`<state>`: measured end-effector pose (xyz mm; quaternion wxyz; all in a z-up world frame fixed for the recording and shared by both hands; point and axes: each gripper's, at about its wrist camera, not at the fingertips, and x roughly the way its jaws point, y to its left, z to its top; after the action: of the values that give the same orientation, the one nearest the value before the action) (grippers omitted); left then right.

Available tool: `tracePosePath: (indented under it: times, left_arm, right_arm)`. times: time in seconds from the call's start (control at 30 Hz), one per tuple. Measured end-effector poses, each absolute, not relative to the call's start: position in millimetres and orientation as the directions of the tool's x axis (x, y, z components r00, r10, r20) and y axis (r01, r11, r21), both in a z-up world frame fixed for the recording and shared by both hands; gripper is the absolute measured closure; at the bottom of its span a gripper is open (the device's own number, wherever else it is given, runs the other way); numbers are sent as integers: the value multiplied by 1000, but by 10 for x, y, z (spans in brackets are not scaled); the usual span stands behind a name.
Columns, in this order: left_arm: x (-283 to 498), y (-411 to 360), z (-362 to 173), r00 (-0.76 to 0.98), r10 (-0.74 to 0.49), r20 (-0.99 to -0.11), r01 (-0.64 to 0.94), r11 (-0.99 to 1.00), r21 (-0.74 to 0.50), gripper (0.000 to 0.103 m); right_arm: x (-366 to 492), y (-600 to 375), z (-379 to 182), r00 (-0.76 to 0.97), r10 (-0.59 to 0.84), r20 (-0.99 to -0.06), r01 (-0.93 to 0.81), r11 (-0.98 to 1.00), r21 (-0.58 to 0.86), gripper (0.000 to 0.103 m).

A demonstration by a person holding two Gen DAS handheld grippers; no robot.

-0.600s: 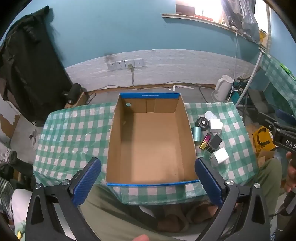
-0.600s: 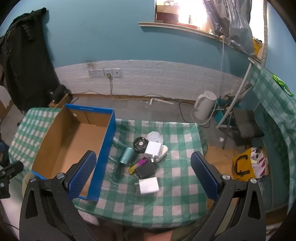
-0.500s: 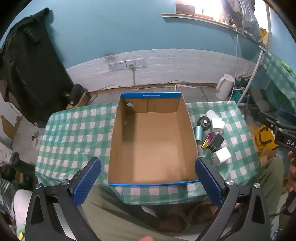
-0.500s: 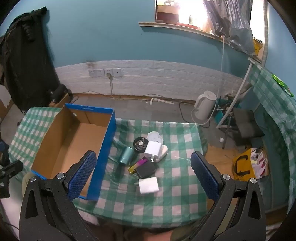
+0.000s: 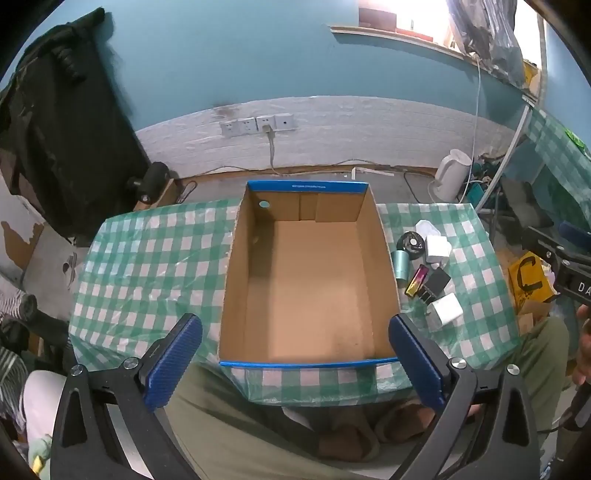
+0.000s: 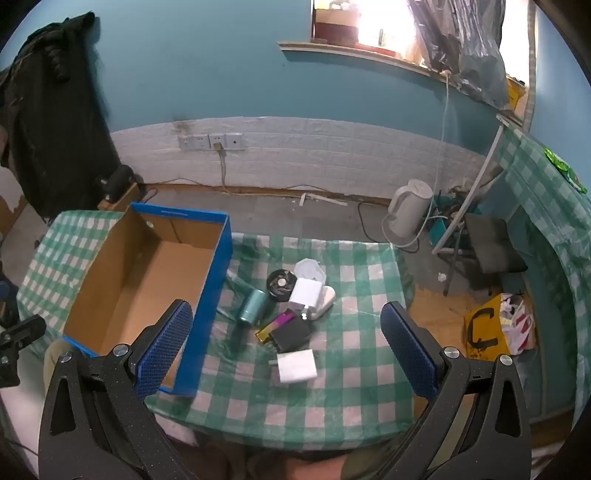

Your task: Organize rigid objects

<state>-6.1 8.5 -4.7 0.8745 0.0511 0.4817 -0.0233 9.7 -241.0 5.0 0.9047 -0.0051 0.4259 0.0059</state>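
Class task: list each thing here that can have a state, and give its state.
cardboard box: open-topped, empty
teal cylinder: lying on its side
white charger: lying flat, unplugged
left gripper: open, empty
right gripper: open, empty

Light source: window (image 6: 369,26) at top, blown out to white, daylight only.
Room: dim overall, teal wall (image 6: 221,74) evenly lit, tablecloth (image 6: 351,369) soft-lit with faint sheen.
Shadows: soft; box (image 5: 310,280) inner left wall darker.
Distortion: strong fisheye, black vignette in corners, wall lines bowed.
Focus: centre sharp; dark coat (image 5: 55,122) at left edge smeared, slightly blurred.
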Motion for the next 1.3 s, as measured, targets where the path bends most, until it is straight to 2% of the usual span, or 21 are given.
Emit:
tracePosePath:
  times: [1.3]
  left_arm:
    - [-122, 36, -48, 529, 13, -849, 121, 989, 91, 1]
  right_arm:
    - [24, -2401, 27, 629, 3, -777, -12, 1000, -6, 2]
